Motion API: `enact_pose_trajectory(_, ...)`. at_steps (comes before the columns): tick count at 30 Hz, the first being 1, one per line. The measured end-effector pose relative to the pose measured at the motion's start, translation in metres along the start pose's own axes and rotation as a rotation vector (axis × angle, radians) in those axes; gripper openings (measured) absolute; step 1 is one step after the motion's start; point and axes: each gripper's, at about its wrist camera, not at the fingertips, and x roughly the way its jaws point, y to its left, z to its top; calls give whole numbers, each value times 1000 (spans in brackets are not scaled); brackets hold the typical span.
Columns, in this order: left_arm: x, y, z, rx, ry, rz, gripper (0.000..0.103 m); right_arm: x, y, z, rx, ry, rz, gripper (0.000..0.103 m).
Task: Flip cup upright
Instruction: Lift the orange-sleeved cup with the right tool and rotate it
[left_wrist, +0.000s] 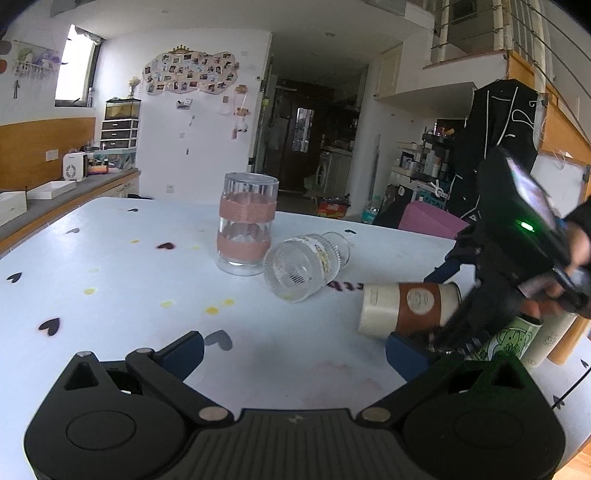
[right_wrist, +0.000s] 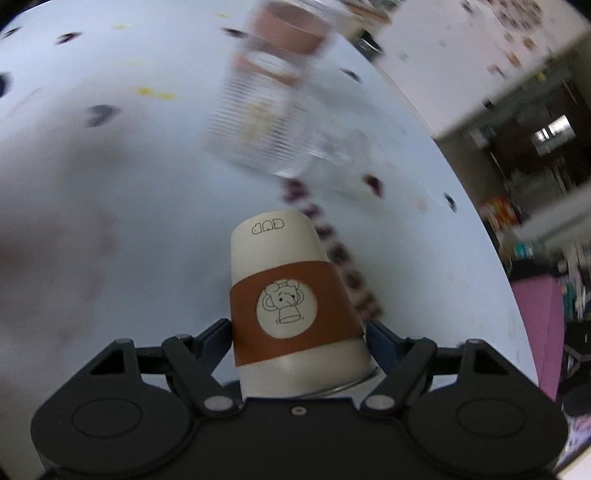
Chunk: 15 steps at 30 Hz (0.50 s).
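A cream paper cup with a brown sleeve (left_wrist: 406, 308) is held on its side just above the white table (left_wrist: 110, 314), base pointing left. My right gripper (left_wrist: 448, 325) is shut on it near the rim. In the right wrist view the cup (right_wrist: 291, 306) sits between my right gripper's (right_wrist: 299, 336) fingers, base pointing away. A ribbed clear glass (left_wrist: 306, 266) lies on its side mid-table; it appears blurred in the right wrist view (right_wrist: 266, 133). My left gripper (left_wrist: 295, 350) is open and empty, low over the near table.
A tall clear jar with pink bands (left_wrist: 246, 229) stands upright behind the lying glass. A green-printed cup (left_wrist: 511, 341) and a white cup (left_wrist: 550, 339) stand at the right table edge, behind the right gripper. A counter (left_wrist: 55, 199) runs along the left.
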Motion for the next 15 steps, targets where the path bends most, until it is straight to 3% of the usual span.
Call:
enact_pose_trajectory(9, -1, 4, 1, 38, 2, 27, 103, -55, 86, -17, -216, -112, 22, 80)
enact_pose_trajectory(15, 35, 14, 13, 8, 86, -41, 103, -77, 125, -36, -326, -158, -5, 80)
